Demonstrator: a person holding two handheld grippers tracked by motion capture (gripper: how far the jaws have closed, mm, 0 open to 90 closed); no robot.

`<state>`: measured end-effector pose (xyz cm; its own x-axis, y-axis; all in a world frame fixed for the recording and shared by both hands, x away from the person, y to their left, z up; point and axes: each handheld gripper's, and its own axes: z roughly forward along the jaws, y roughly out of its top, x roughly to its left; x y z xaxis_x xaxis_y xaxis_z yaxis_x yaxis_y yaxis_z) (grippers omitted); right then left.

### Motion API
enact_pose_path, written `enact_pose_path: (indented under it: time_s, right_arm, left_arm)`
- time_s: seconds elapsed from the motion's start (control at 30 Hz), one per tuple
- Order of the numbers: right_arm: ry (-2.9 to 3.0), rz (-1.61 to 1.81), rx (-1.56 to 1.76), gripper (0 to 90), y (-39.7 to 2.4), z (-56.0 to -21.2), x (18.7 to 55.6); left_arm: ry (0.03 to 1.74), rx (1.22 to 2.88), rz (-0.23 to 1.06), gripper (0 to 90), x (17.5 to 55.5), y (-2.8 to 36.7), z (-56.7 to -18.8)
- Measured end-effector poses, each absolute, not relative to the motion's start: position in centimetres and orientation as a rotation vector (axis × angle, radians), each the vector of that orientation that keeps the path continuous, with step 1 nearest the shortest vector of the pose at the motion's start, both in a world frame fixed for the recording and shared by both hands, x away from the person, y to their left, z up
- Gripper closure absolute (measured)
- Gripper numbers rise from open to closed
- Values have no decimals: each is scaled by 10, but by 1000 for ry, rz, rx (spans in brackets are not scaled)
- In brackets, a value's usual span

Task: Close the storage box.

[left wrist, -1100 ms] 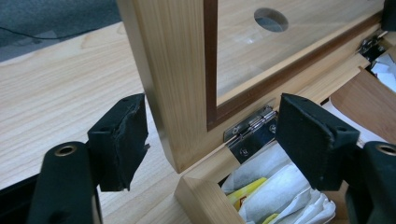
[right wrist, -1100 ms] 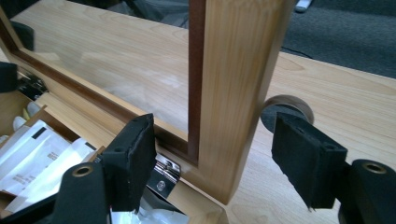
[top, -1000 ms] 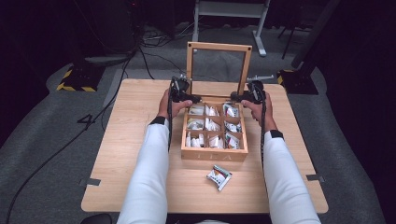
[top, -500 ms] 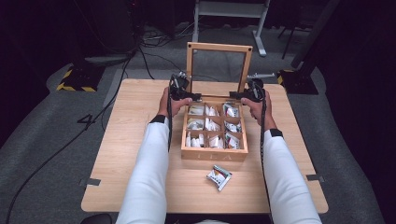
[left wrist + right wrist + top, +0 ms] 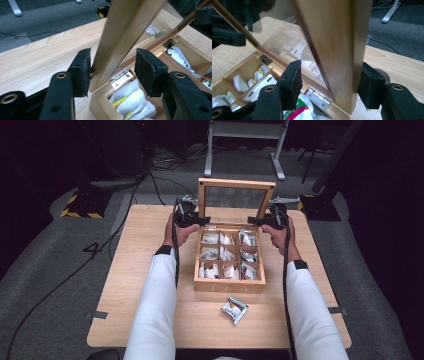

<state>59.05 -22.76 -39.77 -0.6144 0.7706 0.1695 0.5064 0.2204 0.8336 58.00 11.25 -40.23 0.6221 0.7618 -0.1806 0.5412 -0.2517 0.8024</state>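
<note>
Both grippers are now brought in around the upright lid [image 5: 236,197] of the tea box [image 5: 230,286]; left gripper [image 5: 112,72] and right gripper [image 5: 329,82] straddle its side rails, jaws wide. Uneven squeezing could twist the hinges.

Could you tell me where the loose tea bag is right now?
In the high view the tea bag lies on the table, just in front of the box.
</note>
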Motion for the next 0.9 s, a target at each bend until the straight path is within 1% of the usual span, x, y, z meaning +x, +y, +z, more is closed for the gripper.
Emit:
enact_pose_path:
  time_s: [0.07, 0.13, 0.27, 0.4, 0.57, 0.77, 0.9]
  right_arm:
    - [2217, 1343, 1200, 430, -228, -397, 586]
    - [2210, 1333, 1191, 450, -230, -395, 581]
    - [2187, 1306, 1181, 474, -231, -394, 574]
    - [2166, 1349, 1181, 448, -235, -390, 569]
    - [2170, 1355, 1150, 453, -237, -382, 563]
    - [2182, 1338, 1139, 454, -237, -382, 557]
    - [2197, 1319, 1118, 458, -237, -380, 553]
  left_arm:
    - [1041, 1940, 327, 504, 576, 113, -399]
    - [1034, 1912, 336, 516, 572, 114, -395]
    - [1029, 1906, 380, 521, 563, 114, -386]
    - [1016, 1907, 375, 526, 558, 115, -381]
    - [1008, 1905, 383, 524, 551, 116, -378]
    - [980, 1928, 384, 513, 543, 119, -376]
    - [975, 1916, 385, 516, 538, 119, -373]
